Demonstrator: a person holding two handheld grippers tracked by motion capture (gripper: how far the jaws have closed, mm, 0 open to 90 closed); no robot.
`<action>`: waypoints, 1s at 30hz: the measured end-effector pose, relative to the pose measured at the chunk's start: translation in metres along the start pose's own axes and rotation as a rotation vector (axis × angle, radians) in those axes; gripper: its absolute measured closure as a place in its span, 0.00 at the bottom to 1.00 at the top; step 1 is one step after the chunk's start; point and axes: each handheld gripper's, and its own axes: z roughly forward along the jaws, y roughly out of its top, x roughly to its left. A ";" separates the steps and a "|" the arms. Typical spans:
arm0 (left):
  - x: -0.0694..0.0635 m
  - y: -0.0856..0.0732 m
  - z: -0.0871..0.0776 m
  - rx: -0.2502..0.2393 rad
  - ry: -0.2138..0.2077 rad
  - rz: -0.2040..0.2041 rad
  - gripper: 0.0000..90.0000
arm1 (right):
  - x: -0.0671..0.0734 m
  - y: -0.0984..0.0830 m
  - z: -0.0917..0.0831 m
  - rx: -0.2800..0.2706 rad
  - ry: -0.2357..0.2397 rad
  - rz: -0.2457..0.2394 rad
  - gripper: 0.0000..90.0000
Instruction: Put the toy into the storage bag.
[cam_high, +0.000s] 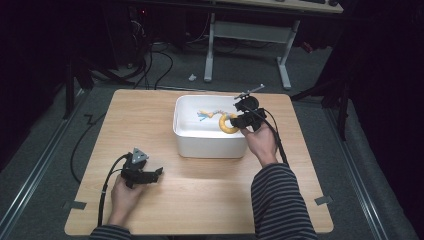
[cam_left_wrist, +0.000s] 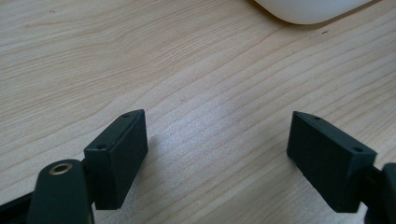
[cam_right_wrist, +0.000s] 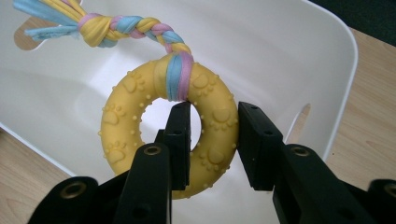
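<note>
Ring (cam_right_wrist: 163, 135) hangs over the bin (cam_right_wrist: 336, 60), pinched through its hole by your right gripper (cam_right_wrist: 210, 144) so the rope (cam_right_wrist: 126, 25) trails inside, while your left gripper (cam_left_wrist: 217, 158) rests open on the table (cam_left_wrist: 140, 56), likely waiting.

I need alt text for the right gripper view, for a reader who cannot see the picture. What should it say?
The right gripper is shut on a yellow rubber ring toy with paw prints, one jaw through the ring's hole and the other outside it. A braided rope in blue, yellow and pink is tied to the ring's top, and behind it is a white plastic bin on a wooden table.
</note>
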 end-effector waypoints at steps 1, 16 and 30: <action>0.000 0.000 0.000 0.000 0.000 0.000 0.23 | 0.001 0.000 0.001 0.004 0.000 0.001 0.75; 0.000 0.000 0.000 0.000 0.000 0.000 0.23 | 0.005 -0.004 0.011 0.044 0.028 -0.015 0.75; 0.000 0.000 0.000 0.000 0.000 0.000 0.23 | 0.009 -0.006 0.011 0.044 0.019 -0.026 0.74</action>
